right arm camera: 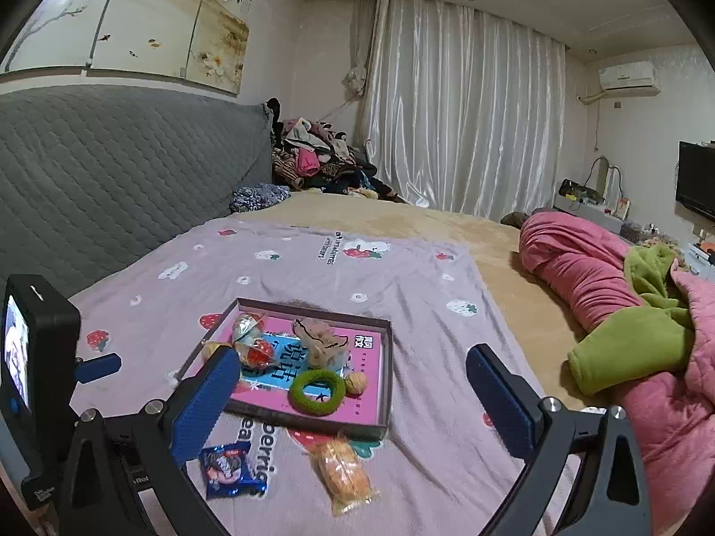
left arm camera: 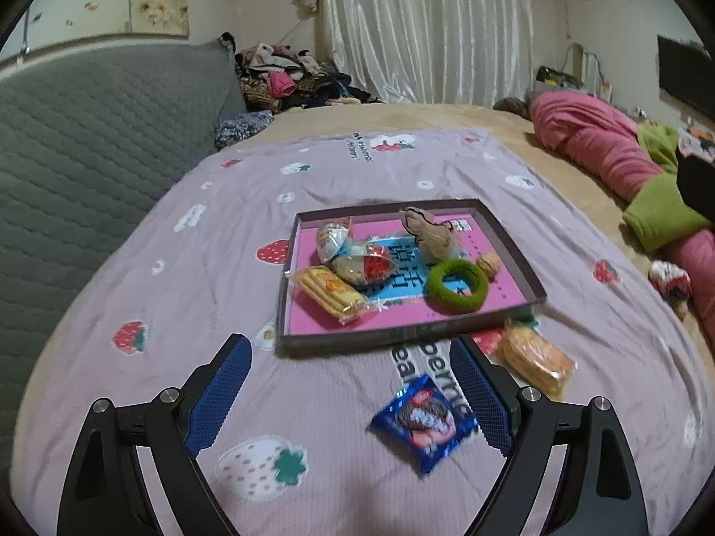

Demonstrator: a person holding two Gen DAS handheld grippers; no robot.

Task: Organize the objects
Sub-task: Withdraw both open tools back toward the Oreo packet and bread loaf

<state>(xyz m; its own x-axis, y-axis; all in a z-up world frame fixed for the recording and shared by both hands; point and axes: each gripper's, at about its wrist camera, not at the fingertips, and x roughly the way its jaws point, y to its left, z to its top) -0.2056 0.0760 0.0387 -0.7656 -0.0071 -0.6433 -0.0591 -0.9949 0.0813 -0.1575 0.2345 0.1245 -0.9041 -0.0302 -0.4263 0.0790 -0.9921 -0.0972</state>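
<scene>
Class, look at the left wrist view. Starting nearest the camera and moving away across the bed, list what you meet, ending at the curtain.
Blue packet → orange biscuit pack → tray → green ring → clothes pile → curtain.

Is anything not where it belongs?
Yes. Two snacks lie outside the tray on the sheet: a blue cookie pack and an orange biscuit pack, just in front of it. The other snacks and the green ring are already inside.
</scene>
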